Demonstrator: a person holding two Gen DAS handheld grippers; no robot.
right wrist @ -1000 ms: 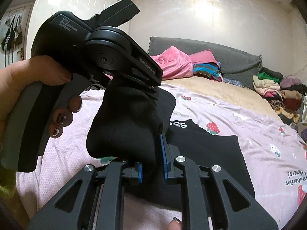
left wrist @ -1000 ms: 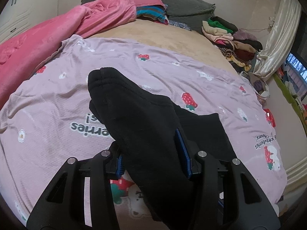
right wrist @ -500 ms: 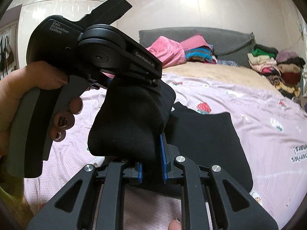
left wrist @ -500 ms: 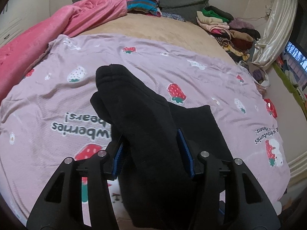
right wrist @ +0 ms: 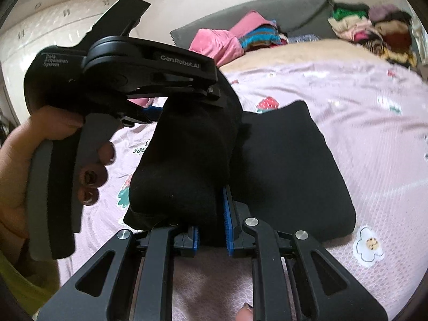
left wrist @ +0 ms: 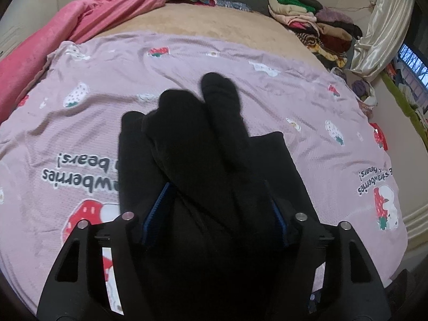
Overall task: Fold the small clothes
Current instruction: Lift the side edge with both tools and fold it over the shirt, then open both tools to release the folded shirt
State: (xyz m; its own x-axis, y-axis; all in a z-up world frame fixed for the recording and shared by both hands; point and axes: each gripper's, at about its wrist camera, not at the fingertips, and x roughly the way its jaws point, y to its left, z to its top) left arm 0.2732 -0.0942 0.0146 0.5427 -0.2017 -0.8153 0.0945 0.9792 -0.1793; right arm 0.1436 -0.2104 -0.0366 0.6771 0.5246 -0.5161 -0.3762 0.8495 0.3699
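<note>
— Over the pale pink strawberry-print bedsheet [left wrist: 267, 85], what is each claw doing with the soft black knit garment [right wrist: 187, 160]?

— It hangs between the two. Its lower part lies flat on the sheet, and the folded upper part is lifted above it. The right gripper [right wrist: 211, 230] has its blue pads pressed close together on a bunched edge of the cloth, which I judge keeps the fold from sliding apart while it is carried over.

— And the left gripper [left wrist: 216, 214]?

— Its jaws have just been opening and now stand spread. Black cloth still sits between the pads, draped over them (whether either pad still presses it, I cannot tell). The person's hand [right wrist: 32, 165] holds that tool tilted downward, likely to let the flap drop onto the flat part.

— So where does the folding stand?

— Partway, I would say: one flap is about to be laid down, the right pinch not yet released
</note>
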